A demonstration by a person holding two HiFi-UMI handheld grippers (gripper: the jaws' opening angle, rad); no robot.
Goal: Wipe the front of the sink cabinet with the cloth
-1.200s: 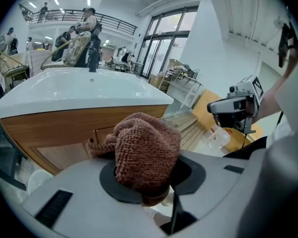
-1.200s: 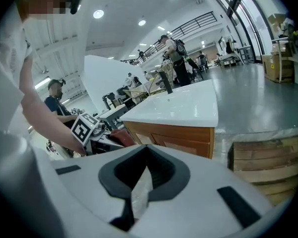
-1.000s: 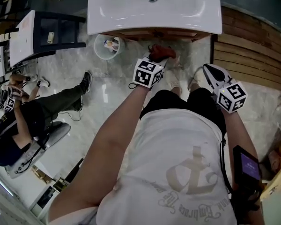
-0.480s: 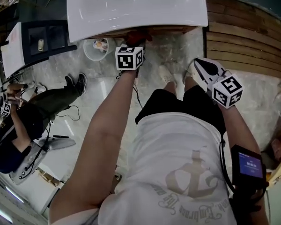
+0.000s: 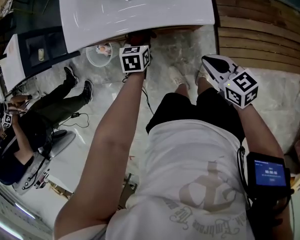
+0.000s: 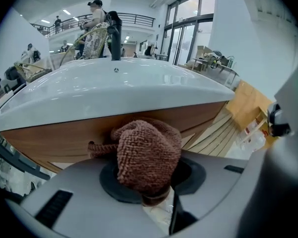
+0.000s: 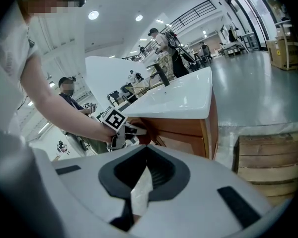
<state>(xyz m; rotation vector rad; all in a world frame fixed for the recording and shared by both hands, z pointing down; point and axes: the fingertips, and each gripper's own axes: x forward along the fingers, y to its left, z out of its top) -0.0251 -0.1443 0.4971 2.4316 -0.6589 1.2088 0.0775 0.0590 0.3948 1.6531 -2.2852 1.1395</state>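
**Left gripper view: cloth at the cabinet front, wipe in hand**

The left tool [image 5: 138,43] is clamped on the bunched brown cloth [image 6: 148,155]. The cloth is pushed up to the wooden front of the sink cabinet [image 6: 59,139], just under the overhanging white sink [image 6: 114,90]; whether it is actually touching cannot be told. The right tool [image 7: 139,195] hangs off to the side with its jaws drawn together on nothing, well apart from the cabinet. By my reading, the wiping step is under way near the top edge. The next move calls for pressing the cloth flat against the wood and sweeping sideways, then lower, without loosening the grip.
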